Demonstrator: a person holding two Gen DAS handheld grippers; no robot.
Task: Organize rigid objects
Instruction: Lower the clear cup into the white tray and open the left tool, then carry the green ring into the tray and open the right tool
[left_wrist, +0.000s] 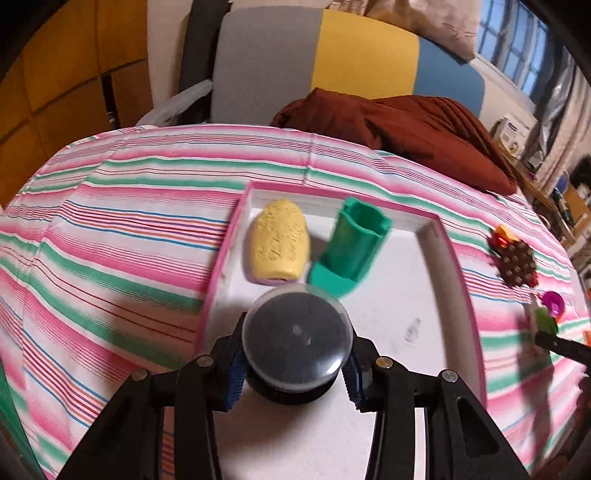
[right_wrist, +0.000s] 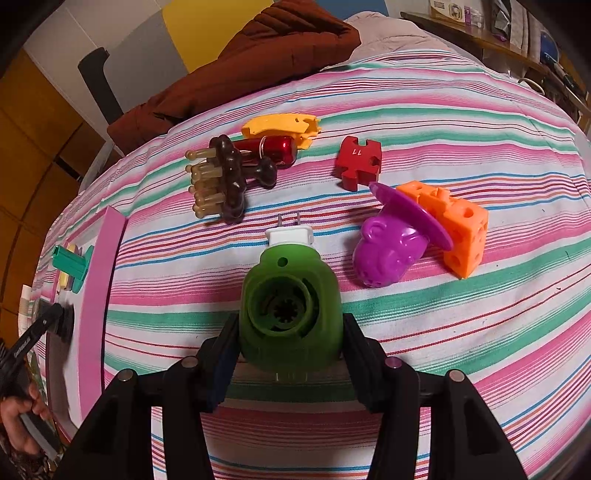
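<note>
My left gripper (left_wrist: 293, 373) is shut on a black round container with a clear domed lid (left_wrist: 295, 332), held over the near part of a white tray with a pink rim (left_wrist: 424, 295). A yellow oval object (left_wrist: 279, 245) and a teal holder (left_wrist: 351, 247) lie in the tray's far end. My right gripper (right_wrist: 290, 354) is shut on a green plug-in device (right_wrist: 290, 314) with a white plug end (right_wrist: 290, 234), above the striped cloth. The tray's pink rim (right_wrist: 99, 295) shows at the left of the right wrist view.
On the striped cloth lie a brown peg brush (right_wrist: 225, 177), a dark red cylinder (right_wrist: 273, 149), a yellow flat piece (right_wrist: 284, 123), a red puzzle block (right_wrist: 356, 160), a purple toy (right_wrist: 391, 247) and an orange cheese block (right_wrist: 458, 225). A brown jacket (left_wrist: 406, 125) lies at the far edge.
</note>
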